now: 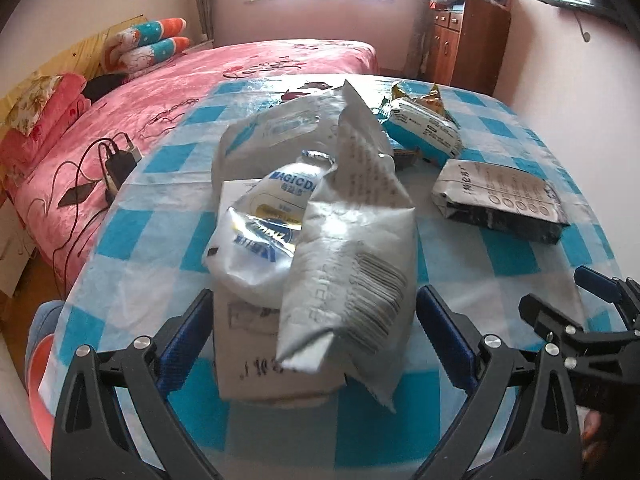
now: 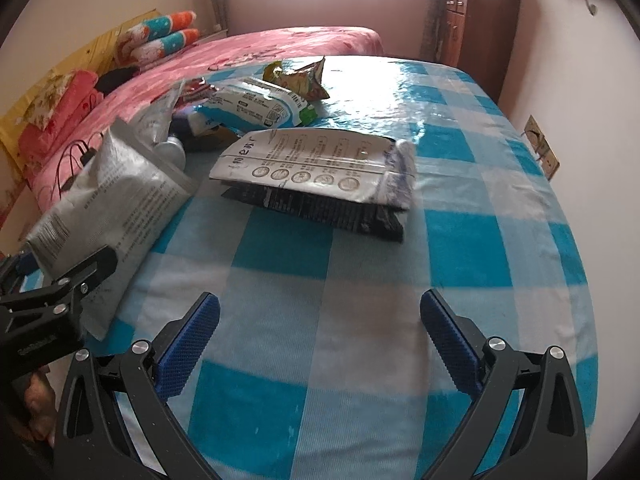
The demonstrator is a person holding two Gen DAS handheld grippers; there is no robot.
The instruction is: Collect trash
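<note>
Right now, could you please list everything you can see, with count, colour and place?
silver bag: one, silver with barcode, leaning on the box in front of the left gripper
box: one, pale cardboard, between the left jaws, under the wrappers
white wrapper: one, white and blue, on top of the box
black-and-white bag: one, flat on the table, ahead of the right gripper
blue-and-white packet: one, farther back on the table
yellow wrapper: one, crumpled, far side
table: one, blue-and-white check cloth
bed: one, pink cover, behind the table
cabinet: one, brown wood, by the wall
left gripper: jaws open around the box
right gripper: jaws open, nothing between
</note>
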